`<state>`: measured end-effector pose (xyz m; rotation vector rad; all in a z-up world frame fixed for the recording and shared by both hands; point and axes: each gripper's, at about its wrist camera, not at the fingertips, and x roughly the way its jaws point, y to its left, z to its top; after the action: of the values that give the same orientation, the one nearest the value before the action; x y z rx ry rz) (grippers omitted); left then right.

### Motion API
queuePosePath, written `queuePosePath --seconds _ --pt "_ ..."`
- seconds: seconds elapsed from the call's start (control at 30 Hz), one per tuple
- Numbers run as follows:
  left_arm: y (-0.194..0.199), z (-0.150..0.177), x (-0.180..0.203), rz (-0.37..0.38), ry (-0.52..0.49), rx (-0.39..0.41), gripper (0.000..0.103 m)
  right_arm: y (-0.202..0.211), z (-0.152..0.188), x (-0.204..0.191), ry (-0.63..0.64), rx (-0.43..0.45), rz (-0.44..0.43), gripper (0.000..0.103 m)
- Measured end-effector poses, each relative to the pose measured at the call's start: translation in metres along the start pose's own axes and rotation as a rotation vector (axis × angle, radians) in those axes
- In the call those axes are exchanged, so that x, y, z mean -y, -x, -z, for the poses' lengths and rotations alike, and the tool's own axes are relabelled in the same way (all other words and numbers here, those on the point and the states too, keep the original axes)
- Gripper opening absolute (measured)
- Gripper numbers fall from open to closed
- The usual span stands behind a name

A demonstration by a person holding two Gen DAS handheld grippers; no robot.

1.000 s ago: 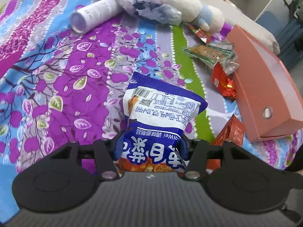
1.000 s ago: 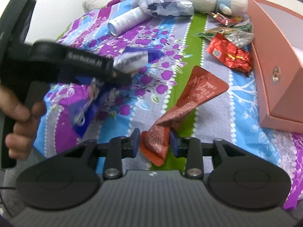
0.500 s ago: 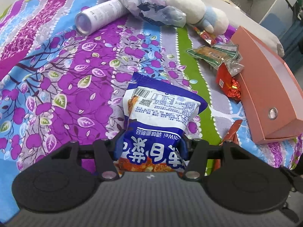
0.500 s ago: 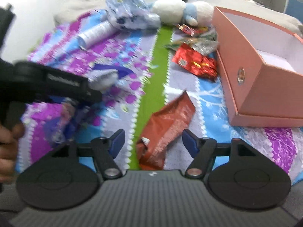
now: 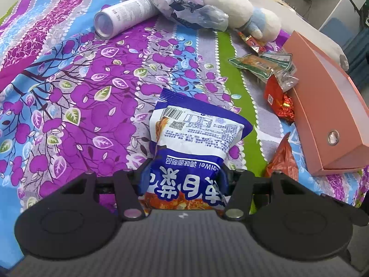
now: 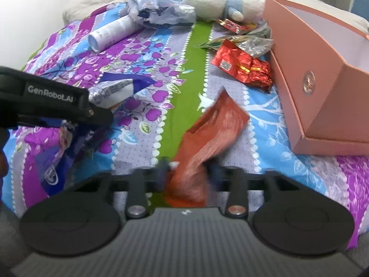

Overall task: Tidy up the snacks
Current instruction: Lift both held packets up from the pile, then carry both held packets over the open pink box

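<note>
My left gripper is shut on a blue and white snack bag and holds it above the flowered bedspread. My right gripper is shut on an orange-red snack packet, which is blurred; that packet also shows in the left wrist view. The left gripper with its bag shows at the left of the right wrist view. A pink open box stands at the right, also seen from the left wrist. A red foil packet and green packets lie beside the box.
A white cylinder can lies at the back left. A crumpled plastic bag and a plush toy lie at the back. A small red wrapper lies near the toy.
My right gripper opened half a second ago and has shut again on the orange-red packet, nearer the box. My left gripper keeps hold of the blue bag and has moved slightly back.
</note>
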<state>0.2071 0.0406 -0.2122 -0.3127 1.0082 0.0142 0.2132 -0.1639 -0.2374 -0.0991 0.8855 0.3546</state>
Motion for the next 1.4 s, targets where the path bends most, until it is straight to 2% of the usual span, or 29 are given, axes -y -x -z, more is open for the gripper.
queuePosePath --seconds 0.3,0.53,0.83,1.4 --pt "0.009 -0.001 0.011 0.012 -0.012 0.004 0.061 0.020 -0.009 0.013 0.008 0.004 -0.031 0.035" --pt "0.027 -0.018 0.022 0.027 -0.021 0.032 0.061 0.043 -0.028 0.018 0.012 0.041 -0.059 0.035" --pt "0.064 -0.054 0.052 0.067 -0.067 0.098 0.061 0.079 -0.060 0.034 -0.015 0.137 -0.041 0.035" --pt "0.152 -0.127 0.137 0.140 -0.183 0.288 0.061 0.167 -0.130 0.087 -0.064 0.375 0.041 0.035"
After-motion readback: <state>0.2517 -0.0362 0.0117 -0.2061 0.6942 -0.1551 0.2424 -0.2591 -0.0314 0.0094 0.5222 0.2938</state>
